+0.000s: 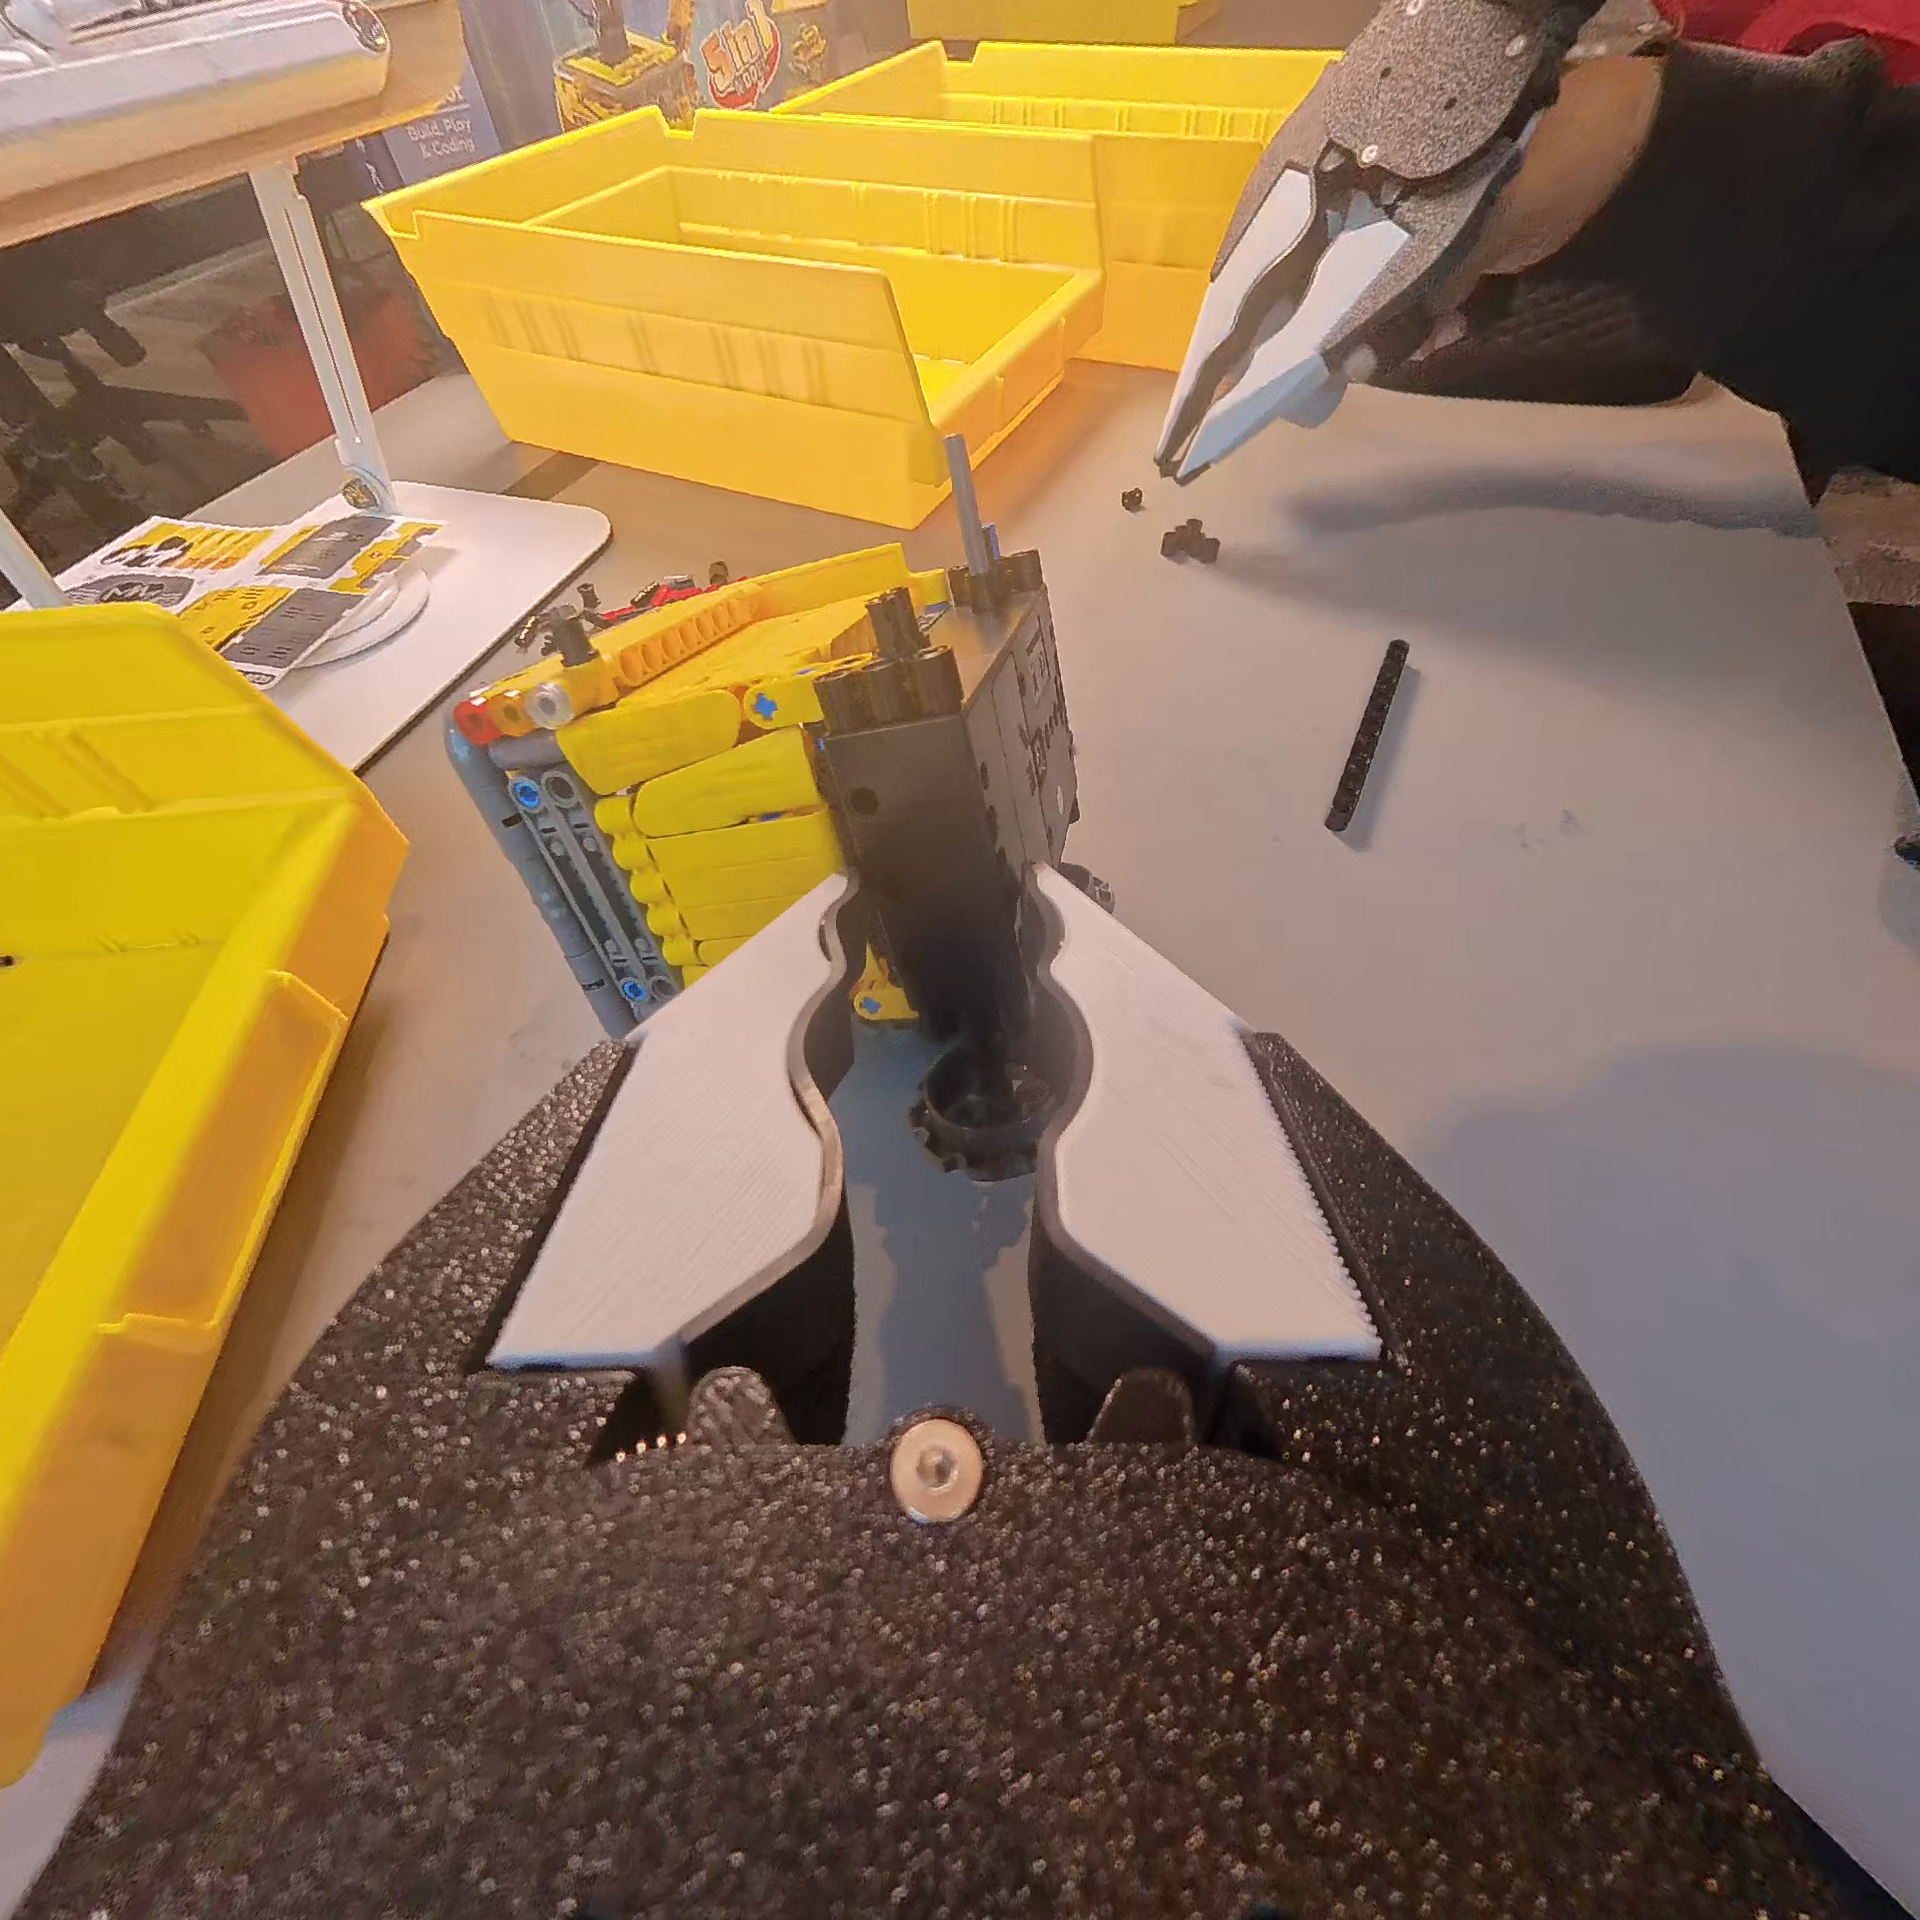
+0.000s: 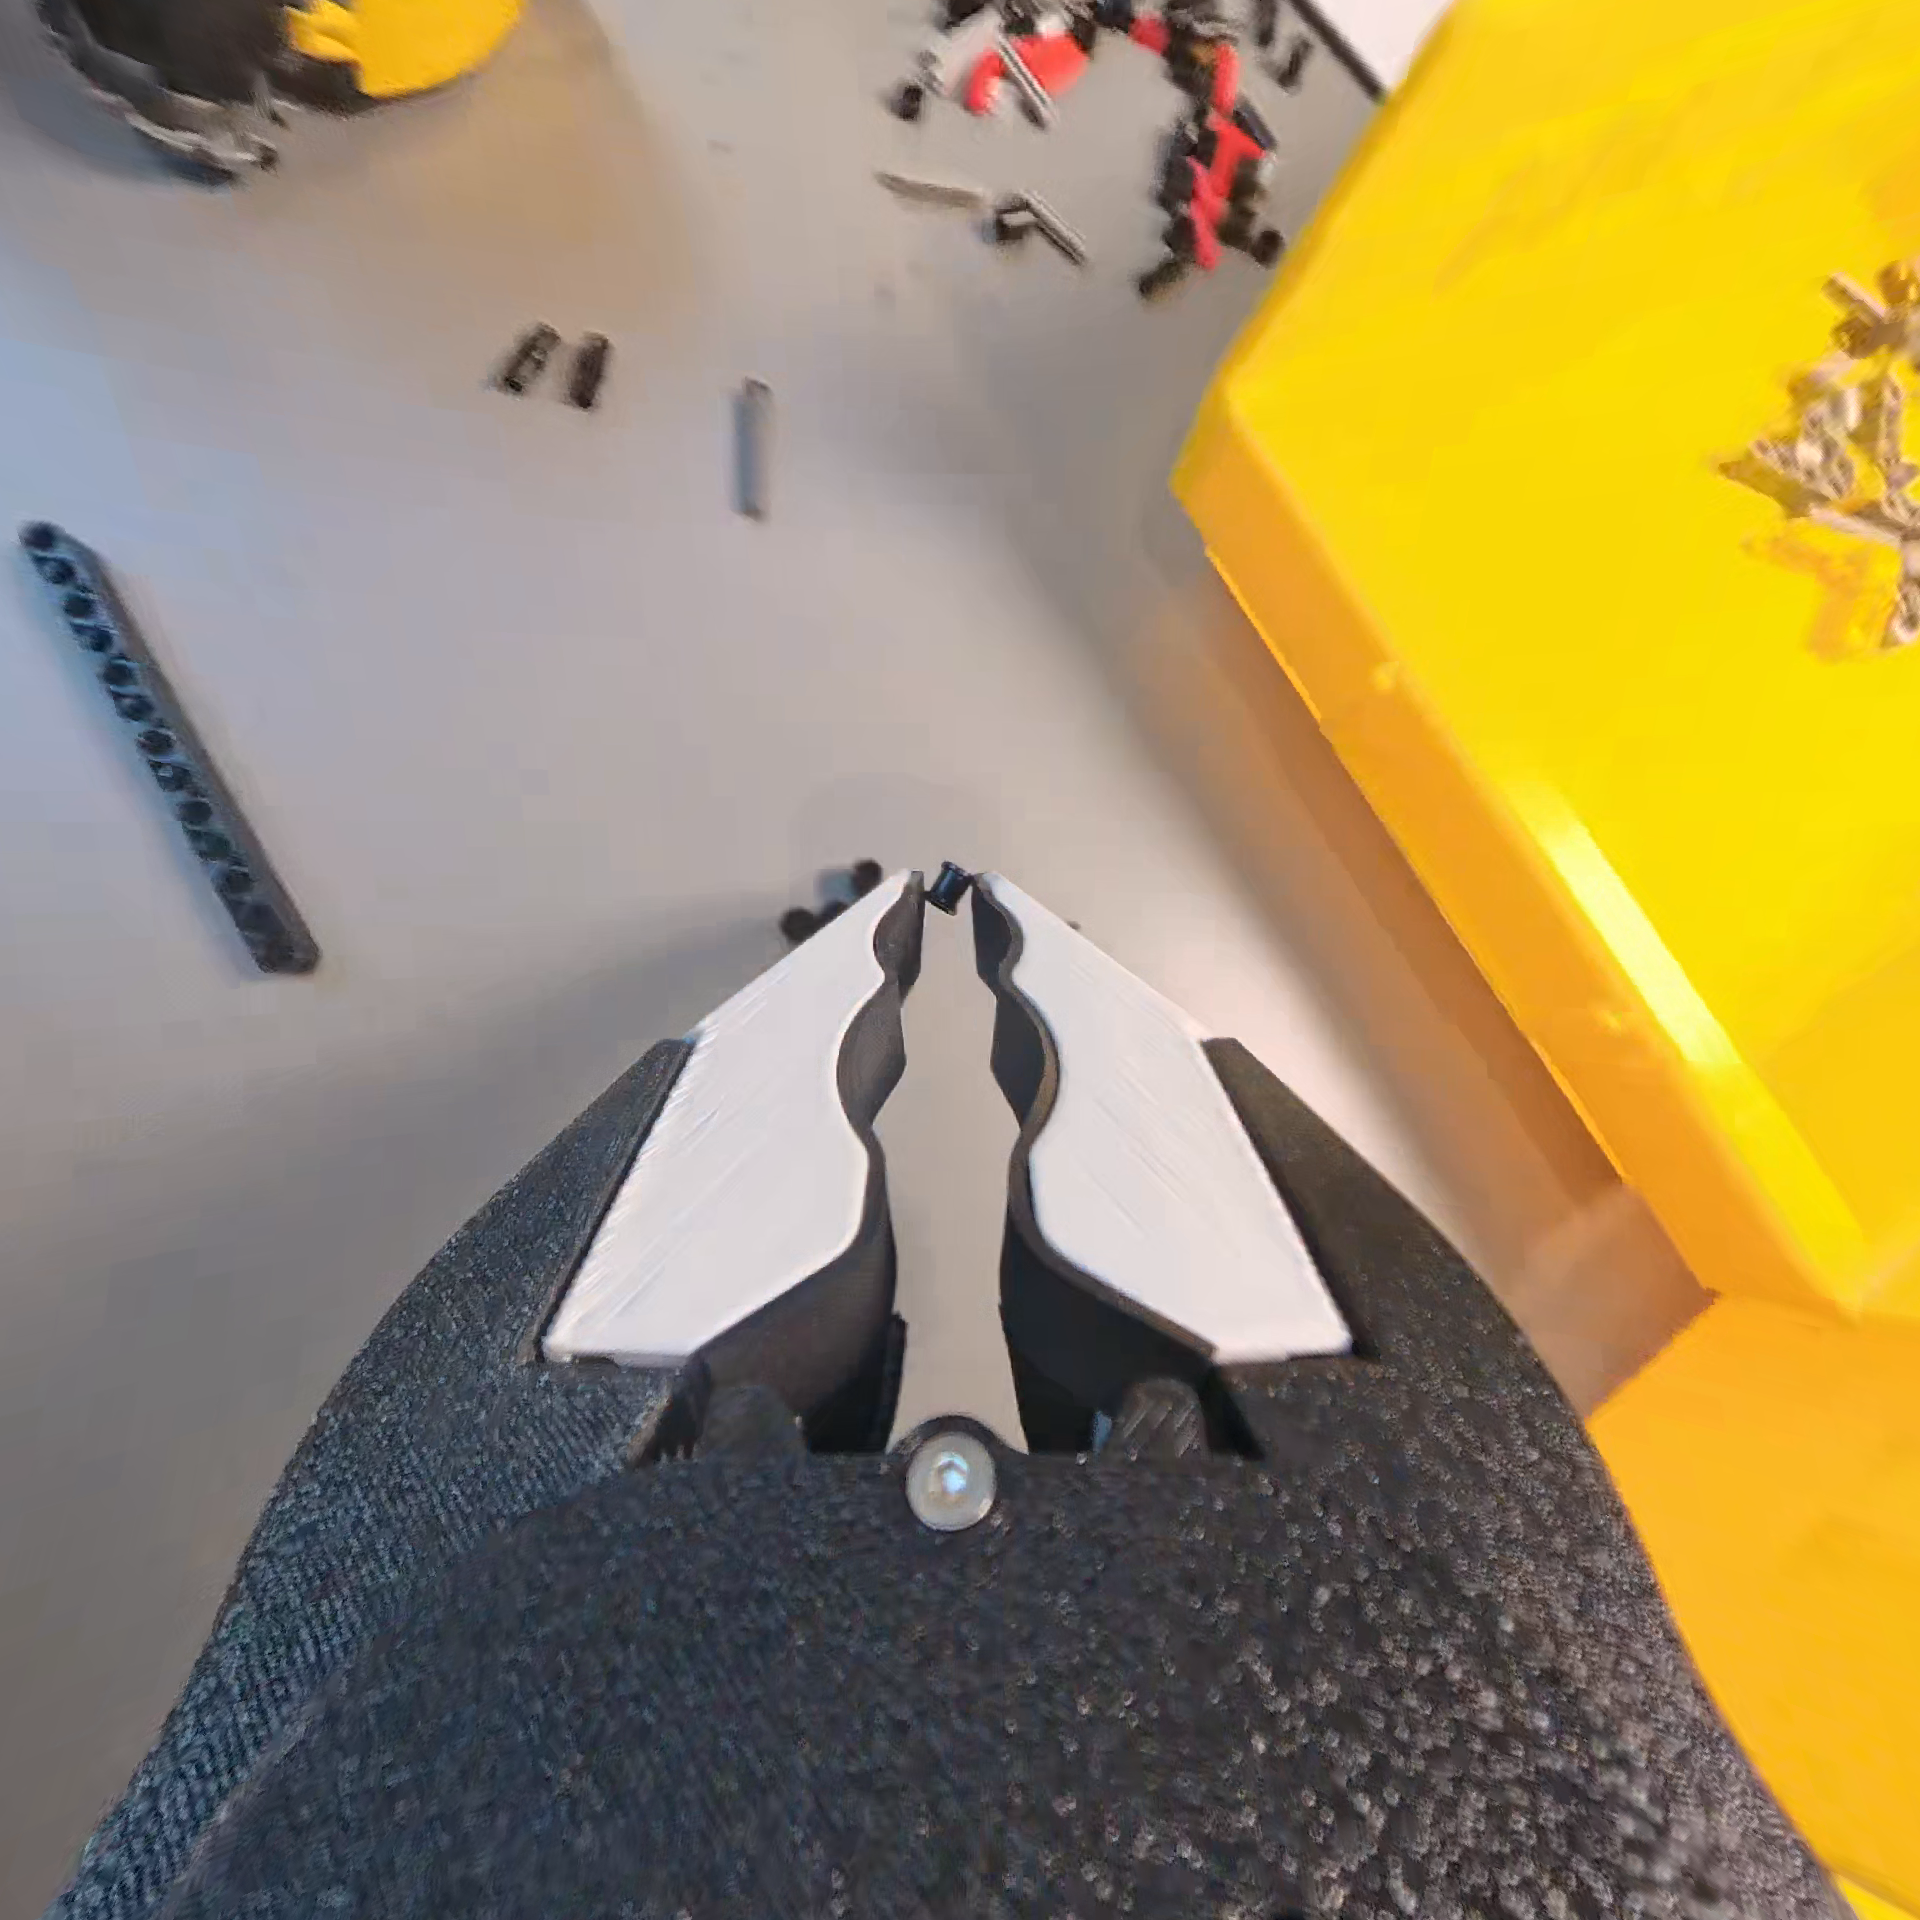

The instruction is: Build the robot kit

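Left hand-held gripper point(image 1: 940, 914) clamped on black block of yellow-and-black plastic brick model point(image 1: 790, 769), upright on grey worktop point(image 1: 1455, 1039); right hand-held gripper point(image 2: 945, 885) pinching tiny black plastic pin point(image 2: 947, 884) at fingertips, beside yellow plastic bin point(image 2: 1558, 520), long black holed beam point(image 2: 166, 748) well apart.

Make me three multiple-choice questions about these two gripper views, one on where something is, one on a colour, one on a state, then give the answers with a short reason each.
1. Where does the long black beam lie?
A. in a bin
B. flat on the table
C. between fingers

2. What colour are the storage bins?
A. yellow
B. blue
C. green

3. What is the right gripper doing?
A. wide open, empty
B. clamped on a bin wall
C. pinching a small black piece

Answers: B, the beam rests alone on the grey tabletop; A, every bin in view is yellow; C, the piece sits between the fingertips. The left gripper, meanwhile, holds the black and yellow brick model.
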